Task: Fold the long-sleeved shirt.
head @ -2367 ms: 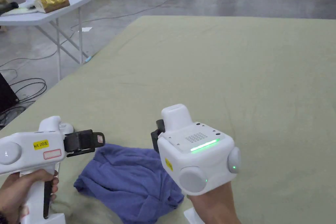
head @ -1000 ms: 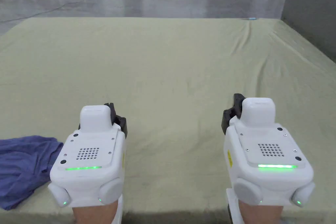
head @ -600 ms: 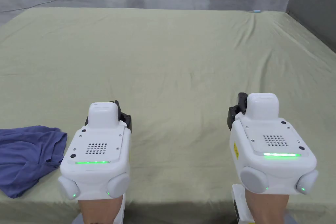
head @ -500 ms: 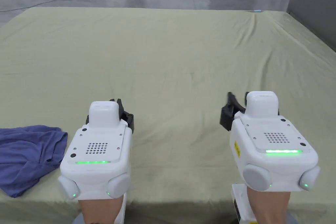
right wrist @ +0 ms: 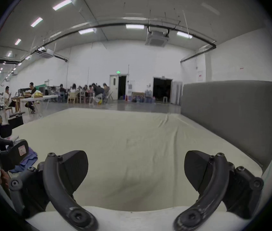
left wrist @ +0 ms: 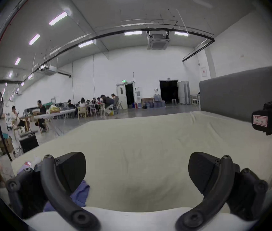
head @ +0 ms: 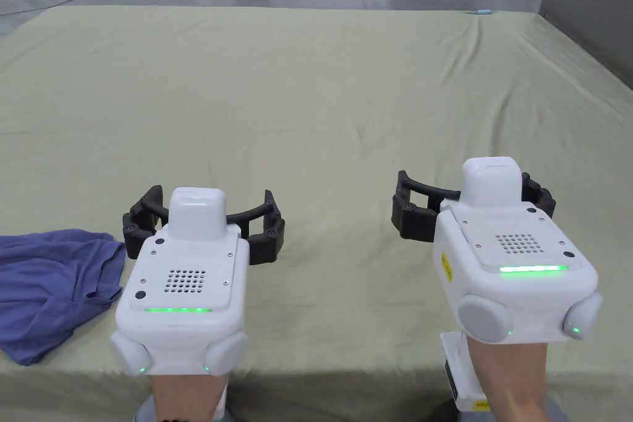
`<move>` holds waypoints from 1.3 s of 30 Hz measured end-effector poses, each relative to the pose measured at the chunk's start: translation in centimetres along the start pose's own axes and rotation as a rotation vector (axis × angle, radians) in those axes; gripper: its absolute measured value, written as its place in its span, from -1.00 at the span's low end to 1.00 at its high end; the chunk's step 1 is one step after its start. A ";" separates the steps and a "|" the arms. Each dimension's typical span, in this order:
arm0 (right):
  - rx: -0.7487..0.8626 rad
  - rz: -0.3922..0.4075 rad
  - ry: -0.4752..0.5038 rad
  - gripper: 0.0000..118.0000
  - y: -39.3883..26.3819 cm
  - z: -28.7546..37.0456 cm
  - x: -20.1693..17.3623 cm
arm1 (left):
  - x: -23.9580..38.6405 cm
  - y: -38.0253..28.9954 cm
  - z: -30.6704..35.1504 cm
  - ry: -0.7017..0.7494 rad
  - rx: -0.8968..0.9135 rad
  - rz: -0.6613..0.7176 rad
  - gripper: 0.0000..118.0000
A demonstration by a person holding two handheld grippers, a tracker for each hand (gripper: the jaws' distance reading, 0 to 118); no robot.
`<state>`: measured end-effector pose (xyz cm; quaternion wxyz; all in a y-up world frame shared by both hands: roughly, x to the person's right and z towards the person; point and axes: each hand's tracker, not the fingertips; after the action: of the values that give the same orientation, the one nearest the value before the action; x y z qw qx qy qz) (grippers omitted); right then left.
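Both sets of jaws, drawn close together half a second back, now stand spread wide; the shirt lies where it lay.

Item 1. Long-sleeved shirt (head: 52, 284): blue, crumpled in a loose heap, at the near edge of the bed. Position: just beside the left gripper on its outer left side, not touching it. In the left gripper view a fold of blue shows low behind the left jaw. No flat panel, no laid-out sleeve, no crease line to be made out.

Item 2. Left gripper (head: 204, 225): white body, green light lit, jaws wide apart, nothing between them. Hovers over bare sheet, pointed away from the person toward the far end of the bed.

Item 3. Bed sheet (head: 334, 102): pale green, lightly wrinkled, spreading ahead of both tools.

Item 4. Right gripper (head: 475, 207): same make, green light lit, jaws wide apart and holding nothing. Well apart from the shirt, with the left gripper between them.

Item 5. Grey padded panel (right wrist: 232, 118): stands along the bed's edge, off the right gripper's outer side.

Progress, by judgement: folding not begun. Remaining: take hold of the shirt, spread it flat on the open sheet, bring in the sleeves, fold the body.
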<state>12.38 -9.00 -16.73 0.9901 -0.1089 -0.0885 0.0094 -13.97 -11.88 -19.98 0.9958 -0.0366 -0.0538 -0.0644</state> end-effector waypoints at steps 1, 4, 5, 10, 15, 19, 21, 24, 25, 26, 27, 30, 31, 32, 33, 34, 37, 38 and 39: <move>-0.030 -0.005 -0.033 0.95 0.0 0.0 -0.1 | 0.3 0.1 0.0 0.023 -0.020 -0.023 0.99; 0.022 -0.056 0.027 0.95 -0.6 0.2 0.6 | 0.1 0.5 0.0 -0.007 -0.065 0.018 0.99; 0.022 -0.049 0.009 0.95 -0.6 0.4 0.6 | 0.0 0.5 0.0 -0.007 -0.061 0.037 0.99; 0.028 -0.007 -0.022 0.95 -0.1 0.5 0.4 | -0.3 1.0 0.4 -0.040 -0.055 0.072 0.99; 0.042 -0.051 -0.027 0.95 0.0 0.8 0.7 | 0.0 1.4 1.0 -0.046 -0.036 0.066 0.99; 0.052 -0.031 -0.028 0.95 0.2 1.1 0.5 | 0.0 1.5 1.0 -0.053 -0.036 0.076 0.99; 0.065 -0.020 -0.041 0.95 0.2 1.2 0.4 | 0.0 1.5 1.0 -0.053 -0.037 0.077 0.99; 0.071 -0.023 -0.036 0.95 0.4 1.4 0.2 | 0.0 1.6 1.2 -0.064 -0.040 0.071 0.99; 0.070 -0.022 -0.030 0.95 0.5 1.5 0.2 | 0.0 1.7 1.3 -0.065 -0.035 0.068 0.99; 0.070 -0.018 -0.026 0.95 0.5 1.4 0.1 | 0.0 1.6 1.5 -0.060 -0.029 0.062 0.99; 0.070 -0.012 -0.022 0.95 0.5 1.4 0.0 | 0.0 1.6 1.5 -0.052 -0.026 0.058 0.99; 0.074 -0.005 -0.011 0.95 0.5 1.6 -0.3 | 0.0 1.6 1.5 -0.053 -0.030 0.049 0.99; 0.071 -0.004 -0.010 0.95 0.5 1.6 -0.4 | -0.1 1.7 1.5 -0.054 -0.036 0.049 0.99; 0.069 -0.004 -0.013 0.95 0.6 1.7 -0.4 | -0.1 1.7 1.6 -0.057 -0.040 0.053 0.99; 0.068 -0.006 -0.016 0.95 0.7 1.7 -0.4 | -0.1 1.7 1.6 -0.060 -0.039 0.059 0.99; 0.068 -0.009 -0.016 0.95 0.7 1.7 -0.4 | -0.2 1.8 1.8 -0.062 -0.037 0.061 0.99; 0.066 -0.012 -0.017 0.95 1.1 1.9 -0.2 | -0.3 1.9 2.1 -0.057 -0.029 0.059 0.99; 0.068 -0.009 -0.022 0.95 1.2 1.9 -0.2 | -0.4 2.0 2.1 -0.057 -0.026 0.058 0.99; 0.072 -0.008 -0.029 0.95 1.3 2.0 -0.2 | -0.5 2.1 2.2 -0.056 -0.024 0.058 0.99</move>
<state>11.79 -7.34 -15.10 0.9920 -0.0725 -0.1029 0.0104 -14.39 -9.57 -17.99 0.9948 -0.0520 -0.0798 -0.0349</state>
